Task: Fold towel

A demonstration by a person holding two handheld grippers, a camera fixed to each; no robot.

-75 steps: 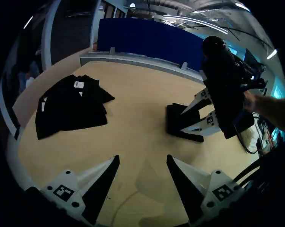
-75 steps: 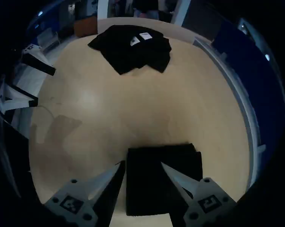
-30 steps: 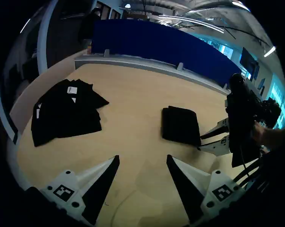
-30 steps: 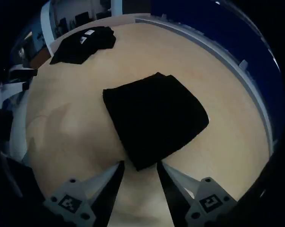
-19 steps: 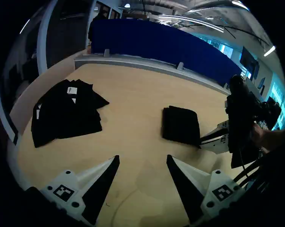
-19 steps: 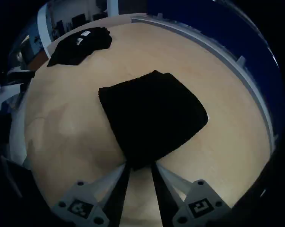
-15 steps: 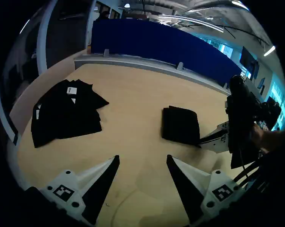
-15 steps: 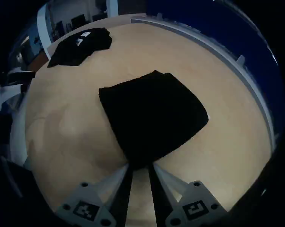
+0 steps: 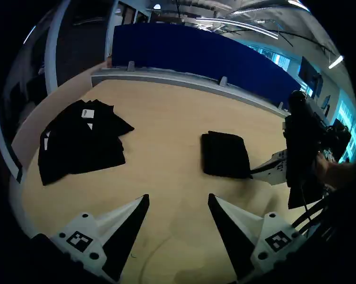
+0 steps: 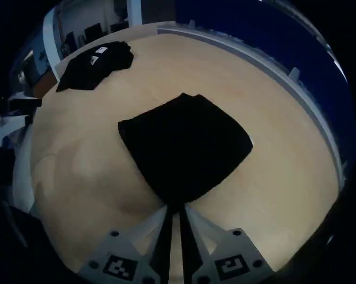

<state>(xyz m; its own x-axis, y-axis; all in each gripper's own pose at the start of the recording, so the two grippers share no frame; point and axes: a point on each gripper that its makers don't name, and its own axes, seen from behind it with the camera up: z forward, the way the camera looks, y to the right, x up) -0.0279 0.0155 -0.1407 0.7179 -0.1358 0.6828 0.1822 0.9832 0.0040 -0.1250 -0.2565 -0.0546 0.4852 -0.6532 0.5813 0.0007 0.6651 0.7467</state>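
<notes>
Towel [image 10: 185, 151]: black, folded into a compact rectangle, lying flat on the table [image 10: 272, 189]. It sits at the centre of the right gripper view, one corner pointing to 6 o'clock. Right gripper [image 10: 174, 208]: enters from 6 o'clock, jaws drawn in to a thin slit, and that near corner of the towel is pinched between the fingertips. In the left gripper view the same towel lies just right of centre, and the right gripper reaches in from 3 o'clock with its tip touching the towel's lower right corner. A hand [image 9: 334, 173] holds its dark body at the edge of the view. Left gripper [image 9: 178, 201]: at 6 o'clock in its own view, jaws spread wide with nothing between them, bare tabletop under the gap, well apart from the towel. Pile of black cloth [image 9: 83, 142]: at 9 o'clock in the left gripper view, loosely stacked, with small white tags [image 9: 87, 113] showing on top; well apart from the towel. Table surface: light wood, with a pale raised rim along its far edge. Blue partition [image 9: 192, 52]: stands beyond that rim at 12 o'clock.
</notes>
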